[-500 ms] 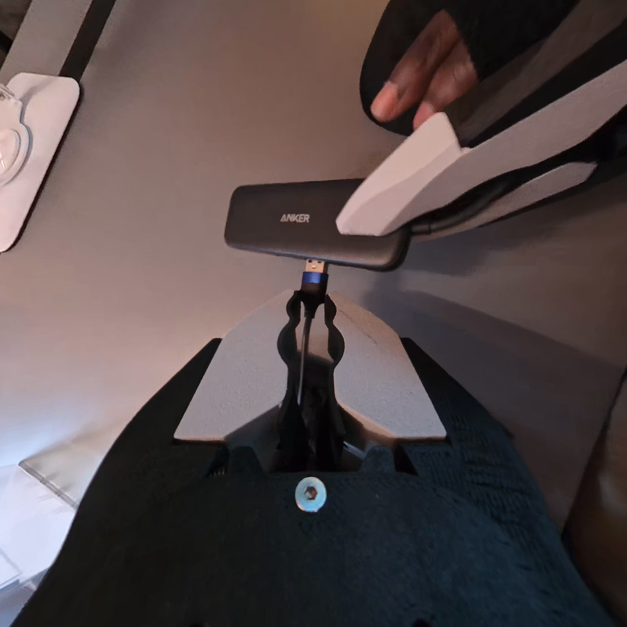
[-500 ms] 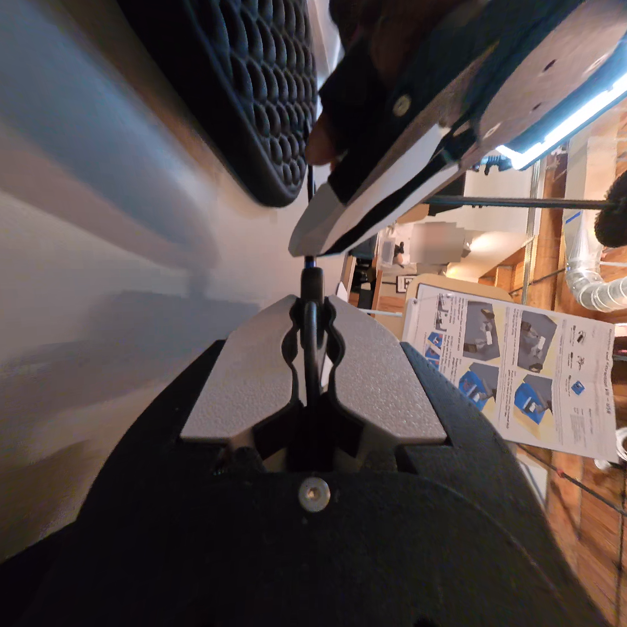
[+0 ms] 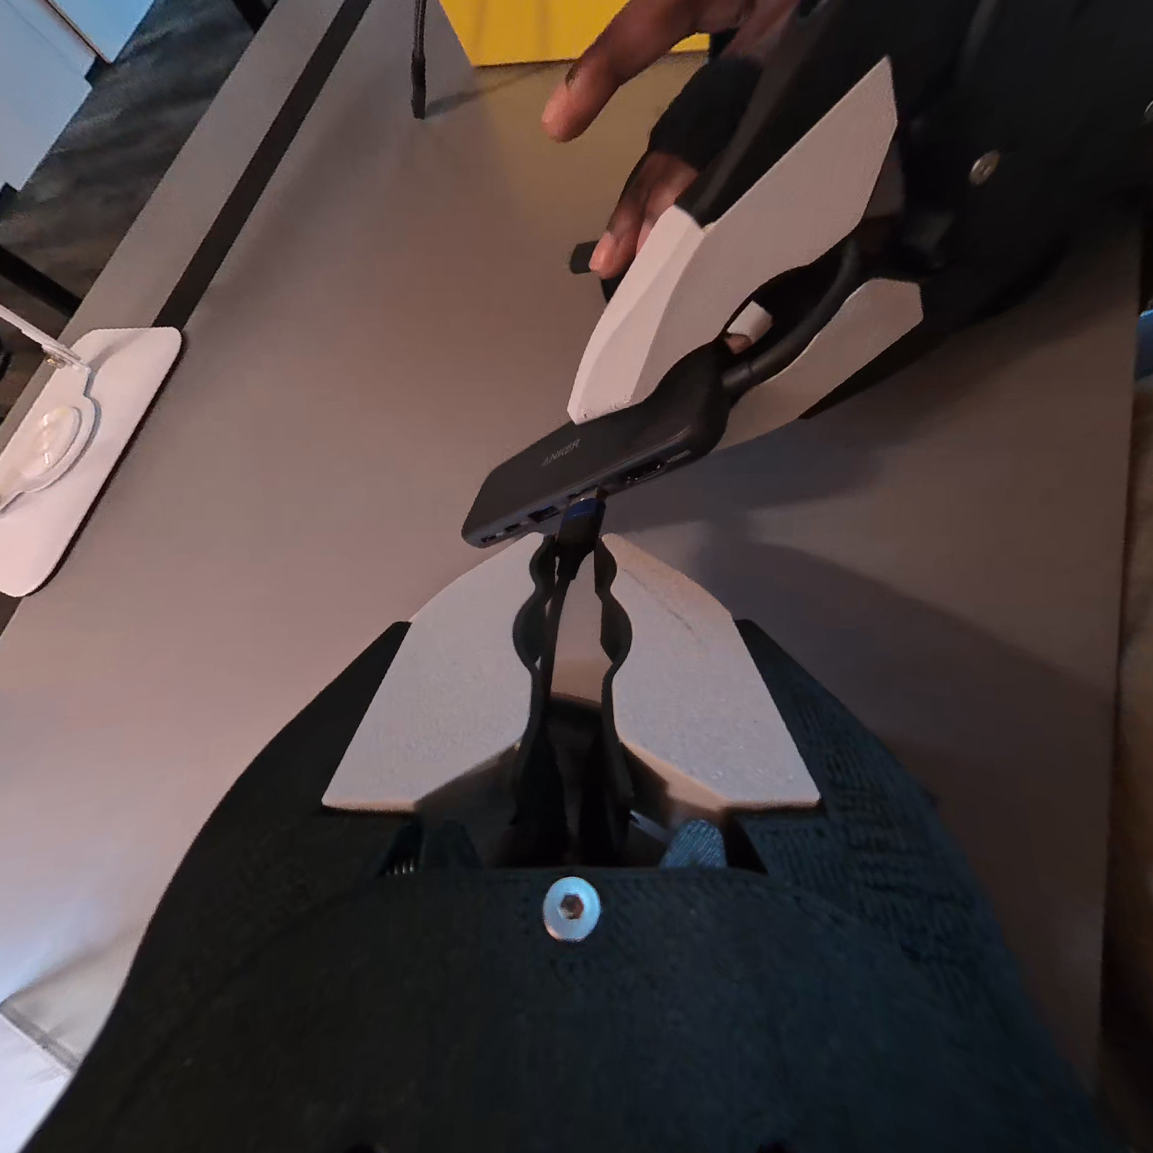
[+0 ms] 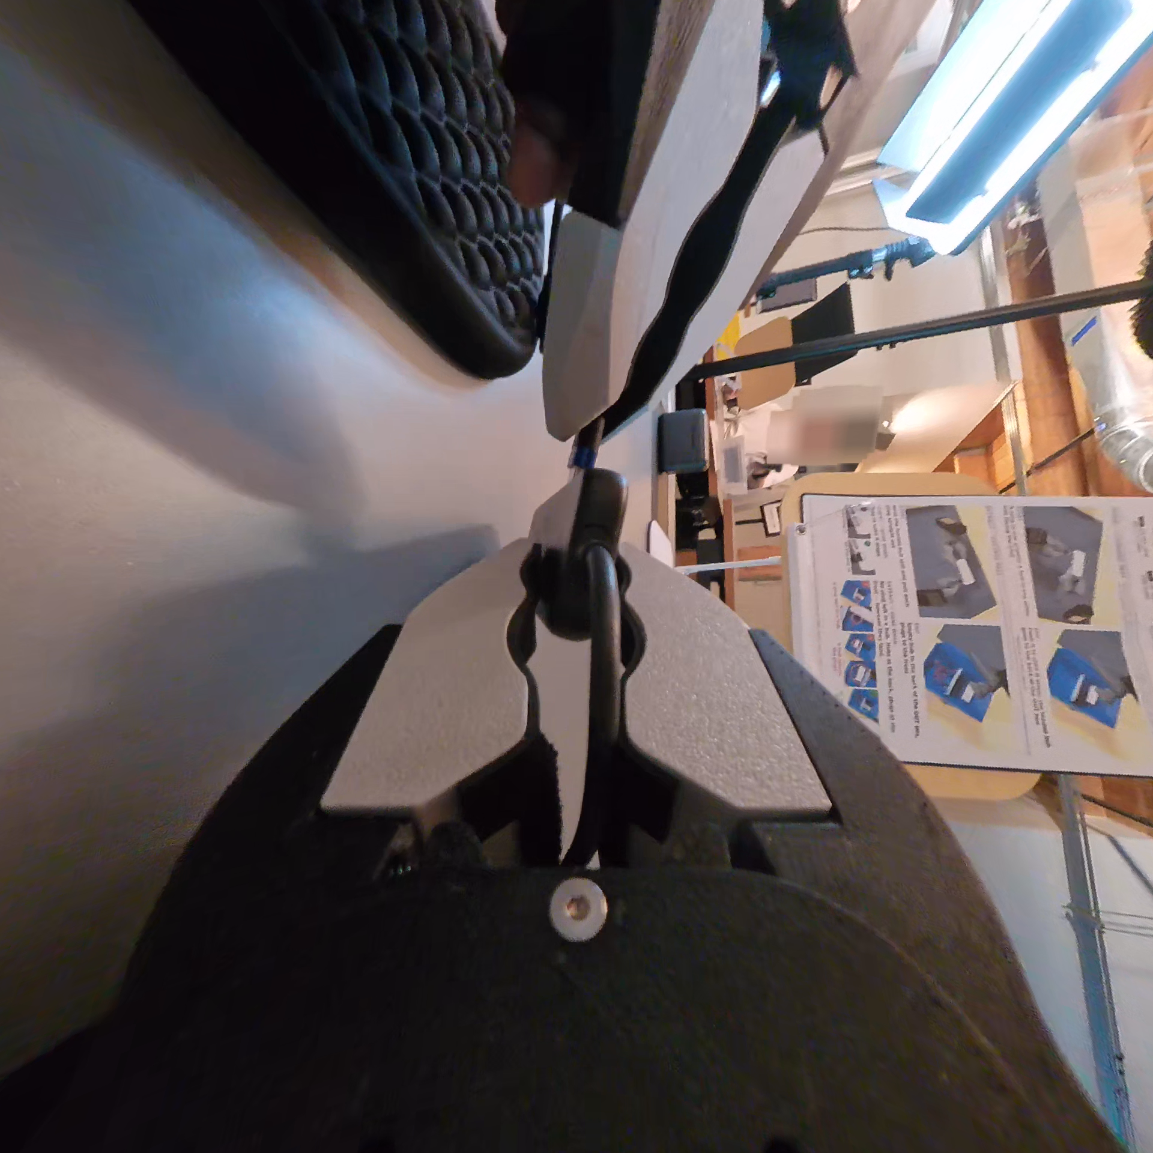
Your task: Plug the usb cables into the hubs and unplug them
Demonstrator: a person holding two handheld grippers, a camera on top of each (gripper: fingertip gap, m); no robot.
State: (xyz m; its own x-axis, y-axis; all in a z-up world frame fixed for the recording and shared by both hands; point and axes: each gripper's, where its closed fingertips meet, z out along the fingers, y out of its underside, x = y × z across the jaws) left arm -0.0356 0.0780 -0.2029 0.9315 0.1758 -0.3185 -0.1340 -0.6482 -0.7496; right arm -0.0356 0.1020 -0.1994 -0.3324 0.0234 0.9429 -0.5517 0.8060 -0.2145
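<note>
Here the left gripper point(image 3: 574, 549) is nearest, its jaws pinched narrow on the black USB plug point(image 3: 577, 521) with the blue collar, the thin cable point(image 3: 549, 630) trailing back between the fingers. The plug's tip meets the port-lined side of the dark hub point(image 3: 599, 465), but whether it is seated, partly in, or only touching the edge cannot be told from either view. The hub hangs in the air above the middle of the grey tabletop point(image 3: 312, 374), tilted, with its far end clamped in the right gripper point(image 3: 671, 399); its own thick lead point(image 4: 602, 630) curls back between that gripper's jaws. To do this step well, I judge the plug should travel straight along the port's axis, so the hub wants levelling first until port and plug line up. The right gripper should hold firm as the counterforce while the left pushes or pulls without rocking. A twisted pull risks the plug slipping in the jaws. Farther off, a white pad point(image 3: 93, 437) lies at the tabletop's left edge
</note>
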